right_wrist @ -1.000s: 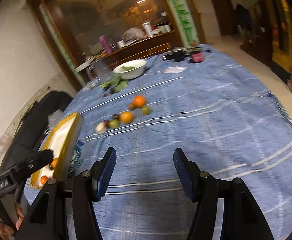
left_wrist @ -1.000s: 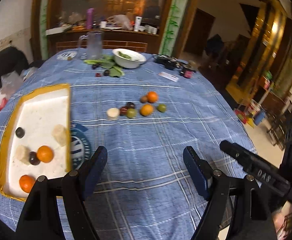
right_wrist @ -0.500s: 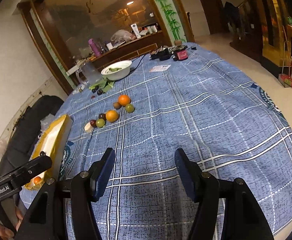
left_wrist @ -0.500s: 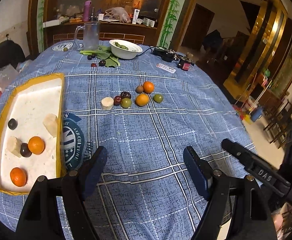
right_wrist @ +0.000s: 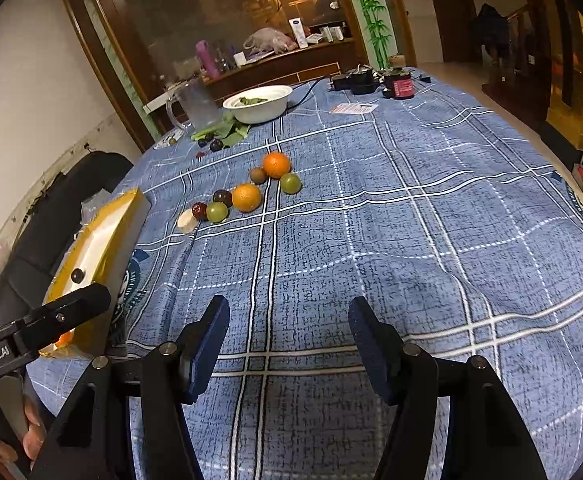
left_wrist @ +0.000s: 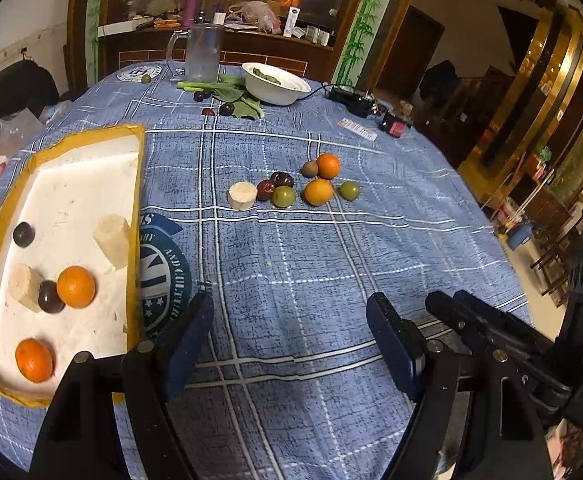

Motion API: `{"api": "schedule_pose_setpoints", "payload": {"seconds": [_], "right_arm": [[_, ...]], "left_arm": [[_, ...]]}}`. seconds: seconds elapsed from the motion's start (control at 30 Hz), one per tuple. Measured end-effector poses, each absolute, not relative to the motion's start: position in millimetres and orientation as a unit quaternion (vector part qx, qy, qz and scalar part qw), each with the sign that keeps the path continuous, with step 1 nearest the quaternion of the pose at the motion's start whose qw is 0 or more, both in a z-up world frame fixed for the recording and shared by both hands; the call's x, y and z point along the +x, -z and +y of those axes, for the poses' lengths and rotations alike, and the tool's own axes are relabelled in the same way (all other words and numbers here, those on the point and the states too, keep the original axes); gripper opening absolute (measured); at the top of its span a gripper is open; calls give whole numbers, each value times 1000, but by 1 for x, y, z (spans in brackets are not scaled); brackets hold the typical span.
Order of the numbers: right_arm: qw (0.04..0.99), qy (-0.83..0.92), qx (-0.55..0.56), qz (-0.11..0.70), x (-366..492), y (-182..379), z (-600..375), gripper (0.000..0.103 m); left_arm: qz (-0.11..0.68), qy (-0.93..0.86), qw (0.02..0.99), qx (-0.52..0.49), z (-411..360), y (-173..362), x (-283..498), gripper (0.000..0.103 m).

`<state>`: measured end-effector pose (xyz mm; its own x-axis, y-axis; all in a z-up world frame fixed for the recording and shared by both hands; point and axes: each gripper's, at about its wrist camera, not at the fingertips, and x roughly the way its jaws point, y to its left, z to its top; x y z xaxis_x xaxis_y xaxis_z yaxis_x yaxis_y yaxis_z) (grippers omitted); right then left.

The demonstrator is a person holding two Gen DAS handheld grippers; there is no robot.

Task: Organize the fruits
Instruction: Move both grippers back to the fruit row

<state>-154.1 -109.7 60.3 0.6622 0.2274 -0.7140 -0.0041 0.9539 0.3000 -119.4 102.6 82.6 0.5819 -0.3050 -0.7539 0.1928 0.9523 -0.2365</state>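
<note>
A cluster of loose fruit lies mid-table: two oranges (left_wrist: 318, 192) (left_wrist: 328, 165), two green fruits (left_wrist: 284, 196), dark plums (left_wrist: 282, 179), a brown kiwi (left_wrist: 310, 168) and a pale round chunk (left_wrist: 242, 196). The same cluster shows in the right wrist view, with an orange (right_wrist: 246, 197) at its centre. A white tray with a yellow rim (left_wrist: 135, 184) at the left holds two oranges (left_wrist: 76, 286), dark plums and pale chunks. My left gripper (left_wrist: 289, 340) hovers open over bare cloth beside the tray. Over the cloth nearer the table's front, my right gripper (right_wrist: 287, 340) is open too.
At the far end stand a white bowl (left_wrist: 275, 88) with greens, a clear glass mug (left_wrist: 201, 54), leafy greens with dark plums, a card and black devices with cables. A blue plaid cloth (left_wrist: 291, 260) covers the round table. A dark chair (right_wrist: 71, 184) stands behind the tray.
Both grippers have moved forward and lower over the table; the fruit cluster and tray look nearer and larger. Jaw openings look unchanged.
</note>
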Motion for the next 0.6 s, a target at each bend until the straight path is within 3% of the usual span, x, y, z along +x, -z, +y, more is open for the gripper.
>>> {"api": "schedule_pose_setpoints", "payload": {"seconds": [0.43,0.53,0.6], "right_arm": [[880,-134,104,444,-44,-46,-83,66],[871,-153,107,454,-27,-37,-75,51],[871,-154,104,455,-18,-35,-70,51]], "left_arm": [[452,94,882,-99,131,-85,-51,79],[465,103,873,-105,125,-74,-33,79],[475,105,867,-107,122,-68,-20,79]]}}
